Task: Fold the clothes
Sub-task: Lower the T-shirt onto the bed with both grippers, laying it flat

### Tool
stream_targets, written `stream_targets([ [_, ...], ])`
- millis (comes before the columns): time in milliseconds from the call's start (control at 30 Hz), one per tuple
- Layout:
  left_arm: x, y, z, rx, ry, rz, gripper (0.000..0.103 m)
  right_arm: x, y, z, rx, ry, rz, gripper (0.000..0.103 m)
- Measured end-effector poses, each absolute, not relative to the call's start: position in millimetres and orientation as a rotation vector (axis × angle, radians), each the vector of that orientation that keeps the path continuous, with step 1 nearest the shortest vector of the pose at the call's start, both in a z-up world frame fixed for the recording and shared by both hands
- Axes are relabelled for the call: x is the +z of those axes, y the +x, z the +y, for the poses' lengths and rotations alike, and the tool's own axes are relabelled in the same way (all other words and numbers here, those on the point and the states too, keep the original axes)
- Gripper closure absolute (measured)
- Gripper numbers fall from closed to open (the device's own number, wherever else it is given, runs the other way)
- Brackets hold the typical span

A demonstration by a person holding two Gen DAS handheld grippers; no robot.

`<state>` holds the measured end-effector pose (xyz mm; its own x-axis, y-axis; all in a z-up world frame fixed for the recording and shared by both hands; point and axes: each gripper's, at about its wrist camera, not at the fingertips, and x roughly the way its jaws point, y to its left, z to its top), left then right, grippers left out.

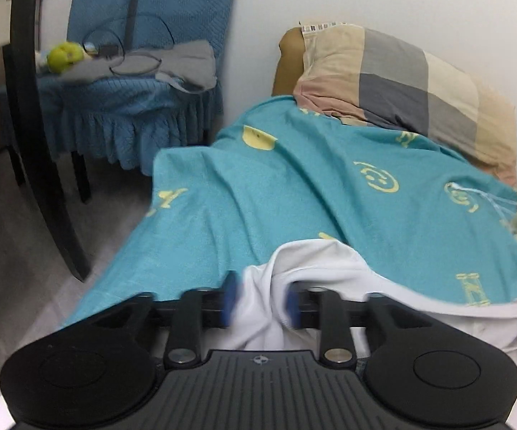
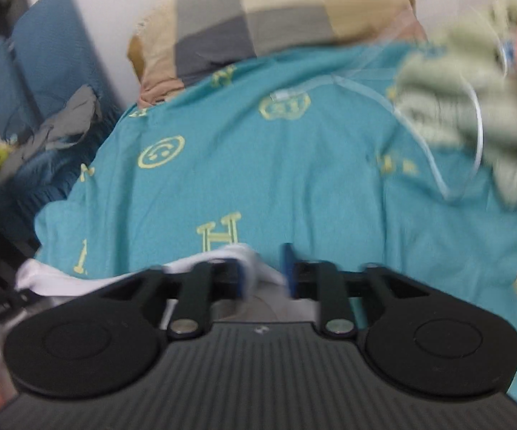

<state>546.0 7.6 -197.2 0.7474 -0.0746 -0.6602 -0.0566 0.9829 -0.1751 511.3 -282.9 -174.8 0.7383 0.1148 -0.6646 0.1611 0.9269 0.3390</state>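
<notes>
A white garment (image 1: 315, 268) lies bunched on the teal bed sheet (image 1: 294, 186) at the near edge of the bed. My left gripper (image 1: 260, 302) has its blue pads on either side of a fold of the white cloth, with a gap still between them. In the right wrist view the same white garment (image 2: 79, 279) stretches left along the teal sheet (image 2: 276, 165). My right gripper (image 2: 264, 272) has a bunch of the white cloth between its blue pads, which also stand apart. This view is motion-blurred.
A checked pillow (image 1: 401, 82) lies at the head of the bed by the wall. A green knit cloth (image 2: 466, 107) with a thin tube lies on the right. A blue-covered chair (image 1: 133, 100) with grey cloth and cables stands left, by a dark table leg (image 1: 40, 136).
</notes>
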Motion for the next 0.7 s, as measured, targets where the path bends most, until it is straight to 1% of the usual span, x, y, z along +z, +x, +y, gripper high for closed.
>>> stream_targets([
  [33, -191.9, 543.9, 10.6, -0.037, -0.209, 0.74, 0.034, -176.6, 510.2, -288.4, -0.017, 0.439, 0.756, 0.036],
  [67, -185.7, 541.3, 14.0, -0.068, -0.225, 0.752, 0.029, -176.6, 507.6, -291.9, -0.001, 0.462, 0.762, 0.033],
  [100, -179.6, 537.0, 16.7, -0.093, -0.235, 0.757, 0.02, -173.5, 503.6, -292.4, 0.013, 0.46, 0.756, 0.033],
  [133, -173.8, 529.7, 18.2, -0.106, -0.237, 0.751, 0.014, -169.4, 499.2, -292.2, 0.024, 0.45, 0.747, 0.031],
  [200, -161.8, 514.5, 21.2, -0.13, -0.242, 0.741, 0.008, -160.0, 487.7, -290.2, 0.05, 0.433, 0.727, 0.028],
  [433, -110.2, 430.9, 51.7, -0.189, -0.301, 0.698, 0.002, -106.7, 427.4, -276.2, 0.094, 0.377, 0.67, 0.028],
  [567, -87.8, 359.3, 88.8, -0.172, -0.362, 0.659, 0.002, -75.2, 356.1, -266.5, 0.147, 0.403, 0.639, 0.028],
  [700, -82.6, 284.0, 131.2, -0.104, -0.39, 0.6, 0.002, -54.9, 266.0, -251.8, 0.186, 0.402, 0.624, 0.028],
])
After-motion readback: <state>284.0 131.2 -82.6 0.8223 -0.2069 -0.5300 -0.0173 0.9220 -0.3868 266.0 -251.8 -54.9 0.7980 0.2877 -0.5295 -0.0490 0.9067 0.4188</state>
